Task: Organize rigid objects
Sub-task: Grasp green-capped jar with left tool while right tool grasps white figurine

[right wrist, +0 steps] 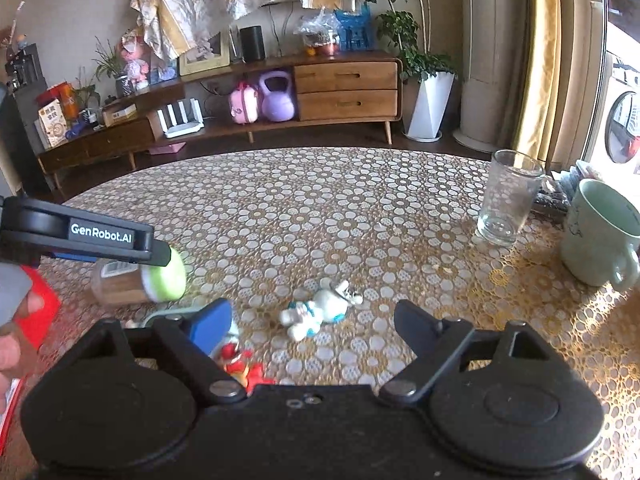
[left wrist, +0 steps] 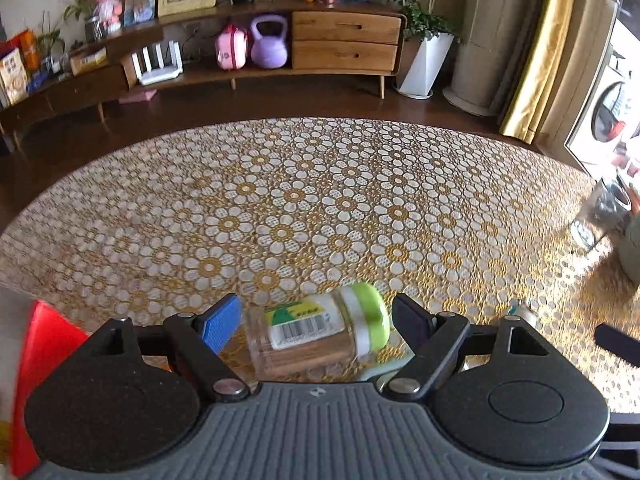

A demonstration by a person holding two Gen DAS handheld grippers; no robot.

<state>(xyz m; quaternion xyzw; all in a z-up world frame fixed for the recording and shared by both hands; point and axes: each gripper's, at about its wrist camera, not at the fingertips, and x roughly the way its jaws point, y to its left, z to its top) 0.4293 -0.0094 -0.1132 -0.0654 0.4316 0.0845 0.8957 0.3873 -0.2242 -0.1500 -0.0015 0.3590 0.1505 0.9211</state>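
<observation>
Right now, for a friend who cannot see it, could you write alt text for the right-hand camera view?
An open two-finger gripper hovers over a floral tablecloth, aimed at a small white and teal figurine lying on its side. To the left, a second gripper is over a fallen green-lidded jar; a glass and green mug stand right.

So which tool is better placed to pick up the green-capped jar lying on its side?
Left. The left tool is open with the jar lying right between its fingers. The right tool, also open, faces the small white figurine, and the jar sits off to its left.
</observation>
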